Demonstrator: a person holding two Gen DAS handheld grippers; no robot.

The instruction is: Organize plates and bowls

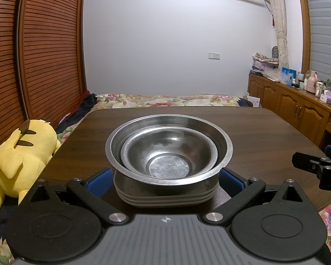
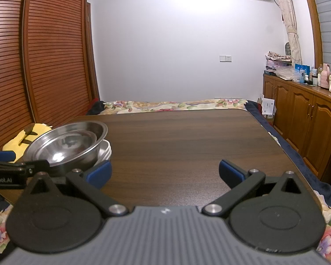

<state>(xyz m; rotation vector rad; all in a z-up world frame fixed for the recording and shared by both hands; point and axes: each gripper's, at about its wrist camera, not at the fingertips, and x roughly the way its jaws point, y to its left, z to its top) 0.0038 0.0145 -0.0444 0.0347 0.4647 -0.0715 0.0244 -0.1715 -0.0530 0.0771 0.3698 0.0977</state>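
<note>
Jaws apart; small bowl (image 1: pixel 168 152) nested in large bowl (image 1: pixel 225 145).

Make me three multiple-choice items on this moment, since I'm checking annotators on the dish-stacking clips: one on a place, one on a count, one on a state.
1. Where does the small steel bowl sit?
A. Inside the large steel bowl
B. Beside the stack on the table
C. On the bed

2. How many steel bowls show?
A. One
B. Two
C. Four

3. How is the right gripper?
A. Shut on a plate
B. Shut on a bowl
C. Open, holding nothing

Answers:
1 A: the left wrist view shows the smaller rim nested within the larger one, atop the stacked plates.
2 B: both views show only the two nested bowls.
3 C: its blue pads stand wide apart over the bare table. The left gripper is open too, its pads either side of the stack.
</note>
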